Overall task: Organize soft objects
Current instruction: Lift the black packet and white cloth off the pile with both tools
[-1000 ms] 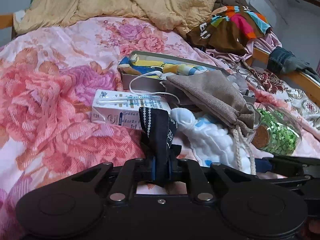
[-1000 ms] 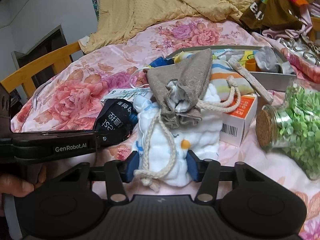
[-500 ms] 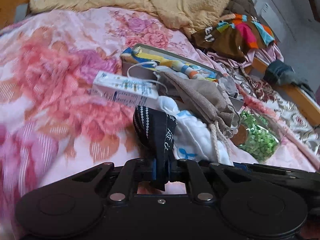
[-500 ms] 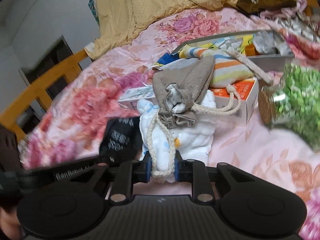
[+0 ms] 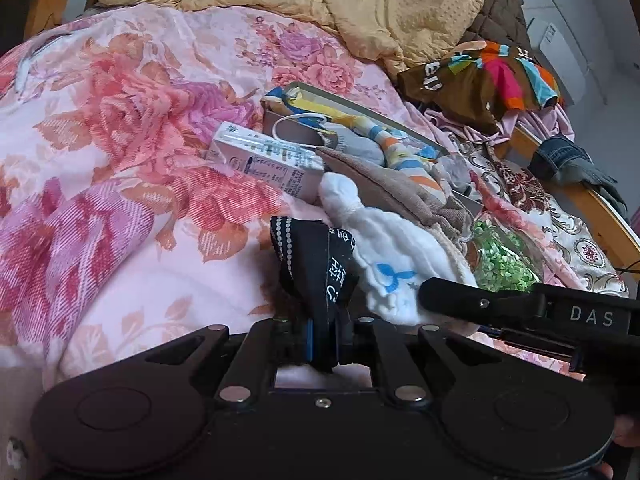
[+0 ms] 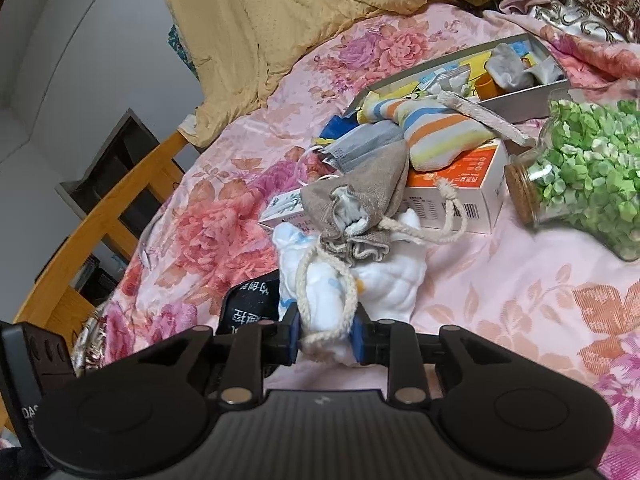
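My left gripper (image 5: 322, 340) is shut on a black cloth (image 5: 316, 256) with white lettering and holds it just above the flowered bedspread (image 5: 120, 160). Beside it to the right, my right gripper (image 6: 325, 338) has a white padded cloth (image 6: 384, 280) and a loop of cream cord (image 6: 304, 280) between its pads. The pads press on both while the jaws are opening slightly. The cord belongs to a beige drawstring bag (image 6: 372, 188) lying on top of the white cloth. The black cloth (image 6: 252, 308) shows at the right wrist view's lower left.
A grey tray (image 6: 520, 92) behind holds socks and small items. A striped sock (image 6: 440, 128), a face mask (image 6: 360, 148), an orange-white box (image 6: 460, 184) and a white carton (image 5: 272, 160) crowd the pile. A corked jar (image 6: 592, 168) lies right. A wooden bed rail (image 6: 100, 216) runs left.
The right jaws went from wide around the white cloth and cord to pinching them. The left gripper shifted sideways with the black cloth. Both views have rolled.
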Demonstrator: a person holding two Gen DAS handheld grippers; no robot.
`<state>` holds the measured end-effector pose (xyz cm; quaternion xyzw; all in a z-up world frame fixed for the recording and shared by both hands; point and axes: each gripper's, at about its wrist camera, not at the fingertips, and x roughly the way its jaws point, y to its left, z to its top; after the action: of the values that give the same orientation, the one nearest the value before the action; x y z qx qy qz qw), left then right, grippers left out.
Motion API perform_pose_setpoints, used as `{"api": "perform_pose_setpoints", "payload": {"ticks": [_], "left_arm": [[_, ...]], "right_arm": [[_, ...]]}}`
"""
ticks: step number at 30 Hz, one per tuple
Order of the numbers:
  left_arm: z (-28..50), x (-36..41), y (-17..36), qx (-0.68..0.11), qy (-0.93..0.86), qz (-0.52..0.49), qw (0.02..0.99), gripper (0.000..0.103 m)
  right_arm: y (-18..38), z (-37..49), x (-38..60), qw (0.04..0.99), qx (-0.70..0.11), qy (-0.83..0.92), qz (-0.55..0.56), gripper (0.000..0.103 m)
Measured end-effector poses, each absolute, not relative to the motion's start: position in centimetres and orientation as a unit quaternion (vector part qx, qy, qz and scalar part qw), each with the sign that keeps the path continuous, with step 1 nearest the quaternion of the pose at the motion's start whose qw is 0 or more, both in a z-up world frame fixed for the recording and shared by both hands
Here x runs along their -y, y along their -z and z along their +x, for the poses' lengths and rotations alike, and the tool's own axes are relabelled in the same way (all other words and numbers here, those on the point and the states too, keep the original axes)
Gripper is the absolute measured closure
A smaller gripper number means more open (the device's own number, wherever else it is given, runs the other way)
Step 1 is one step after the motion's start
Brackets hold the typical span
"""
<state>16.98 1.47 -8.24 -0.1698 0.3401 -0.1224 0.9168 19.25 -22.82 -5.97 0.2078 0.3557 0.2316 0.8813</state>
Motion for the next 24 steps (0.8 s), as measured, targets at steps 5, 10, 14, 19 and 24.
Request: {"api": "perform_pose_setpoints", "payload": {"ticks": [5, 10, 14, 19, 24], "left_arm": [[16.9, -1.7, 8.3, -0.343, 0.115, -0.174, 0.916, 0.094], [16.8, -1.6, 8.4, -0.342, 0.11, -0.179, 0.916, 0.094], [16.6, -1.8, 8.5, -0.342, 0.109, -0.182, 0.916, 0.094], [16.7, -2.1, 8.2, -0.338, 0.106, -0.191, 0.915, 0.094], [16.6, -2.5, 7.5, -0.33, 0.1, -0.204, 0.916, 0.094]], "right_arm": [[6.2, 19.2, 22.2, 0.878, -0.363, -0.235, 0.203, 0.061], [6.7, 19.3, 21.6, 0.882, -0.373, -0.225, 0.178, 0.065], [6.5, 19.0, 20.8, 0.884, -0.375, -0.235, 0.151, 0.082], [6.0, 18.9, 21.6, 0.869, -0.366, -0.268, 0.198, 0.086], [5.2, 19.1, 23.5, 0.858, -0.342, -0.284, 0.257, 0.086]]}}
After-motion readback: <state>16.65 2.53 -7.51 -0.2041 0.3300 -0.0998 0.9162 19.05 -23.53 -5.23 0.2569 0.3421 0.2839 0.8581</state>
